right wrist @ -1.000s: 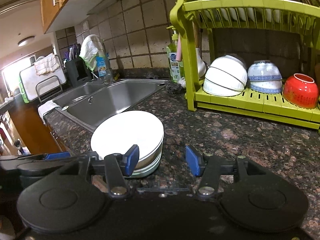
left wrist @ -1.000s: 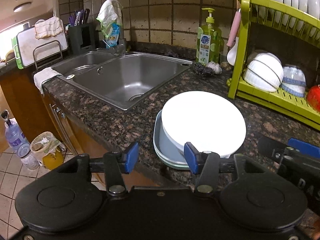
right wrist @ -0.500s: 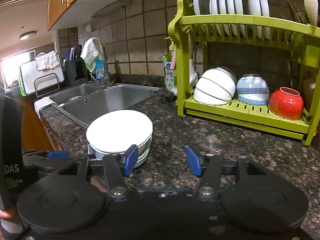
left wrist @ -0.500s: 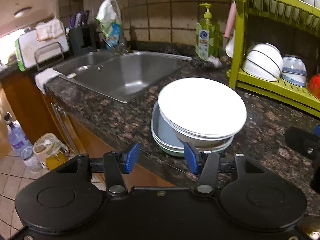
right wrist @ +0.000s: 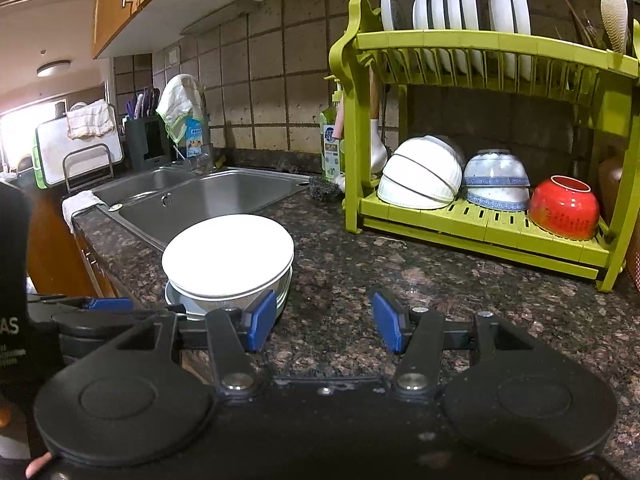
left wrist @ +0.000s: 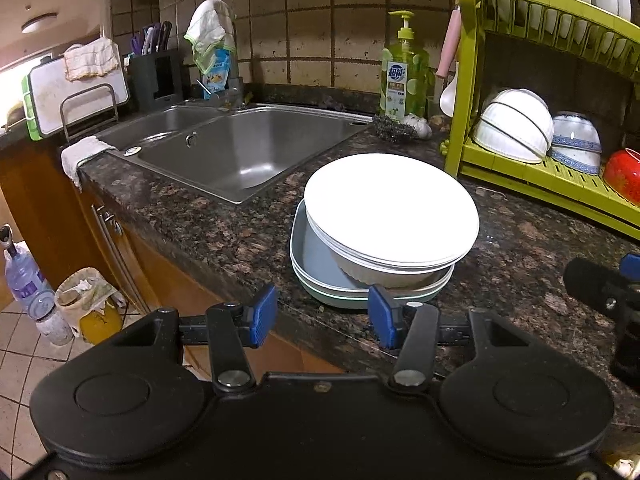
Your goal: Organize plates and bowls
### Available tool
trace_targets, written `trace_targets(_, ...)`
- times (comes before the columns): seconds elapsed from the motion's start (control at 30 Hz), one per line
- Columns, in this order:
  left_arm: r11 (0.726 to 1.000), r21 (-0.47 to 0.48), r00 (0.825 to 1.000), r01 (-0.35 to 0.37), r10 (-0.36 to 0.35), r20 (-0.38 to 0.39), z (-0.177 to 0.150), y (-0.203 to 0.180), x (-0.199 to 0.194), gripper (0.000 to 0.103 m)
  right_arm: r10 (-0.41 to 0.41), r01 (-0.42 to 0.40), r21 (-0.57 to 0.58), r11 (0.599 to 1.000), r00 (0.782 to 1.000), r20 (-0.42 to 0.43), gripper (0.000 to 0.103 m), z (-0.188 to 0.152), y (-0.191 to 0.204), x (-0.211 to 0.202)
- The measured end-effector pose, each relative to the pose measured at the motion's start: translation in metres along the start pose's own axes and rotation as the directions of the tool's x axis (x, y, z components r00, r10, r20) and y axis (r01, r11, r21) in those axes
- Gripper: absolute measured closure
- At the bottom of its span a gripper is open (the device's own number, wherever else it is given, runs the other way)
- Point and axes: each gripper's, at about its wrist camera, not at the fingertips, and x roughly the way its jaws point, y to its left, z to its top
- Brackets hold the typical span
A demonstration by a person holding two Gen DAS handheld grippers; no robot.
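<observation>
My left gripper point(left wrist: 322, 316) is wide open w/ nothing in it. Its blue pads point(left wrist: 262, 313) hang over the front edge of the counter point(left wrist: 208, 224). My right gripper point(right wrist: 325, 320) is wide open too, empty, low over the counter.

The stack of dishes point(left wrist: 384, 228) is my landmark. It has a flat white plate point(left wrist: 390, 204) on top, a bit tipped, sitting on a white bowl point(left wrist: 392, 278). Under those is a pale gray-green dish w/ round corners point(left wrist: 316, 268), and it looks like 2 of them, one in the other. The stack sits on the dark speckled counter, near the front edge.

The left gripper is just in front of the stack; its right pad is close to the stack's near rim, can't tell if it touches. The right gripper is in front & to the right of the stack; in the right cam its left pad overlaps the bowl's side.

Behind-left of the stack is the steel sink point(left wrist: 248, 148). Behind-right is the green rack point(right wrist: 492, 216). Low shelf has white bowls point(right wrist: 420, 178), blue-rim bowls point(right wrist: 496, 178) & a red bowl point(right wrist: 564, 208), all tipped or upside down. Top shelf has white plates point(right wrist: 460, 4) standing on edge. A green soap bottle point(left wrist: 404, 72) stands behind the stack, by the wall.
</observation>
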Motion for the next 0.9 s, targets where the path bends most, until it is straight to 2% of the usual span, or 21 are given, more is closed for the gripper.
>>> trace_targets(0.9, 1.000, 0.008, 1.000, 0.015, -0.015, 0.006, -0.0013, 0.0000, -0.0013, 0.046, 0.003, -0.003, -0.021, 1.000, 1.000, -0.027, 0.047, -0.0033, 0.0048, 0.0106)
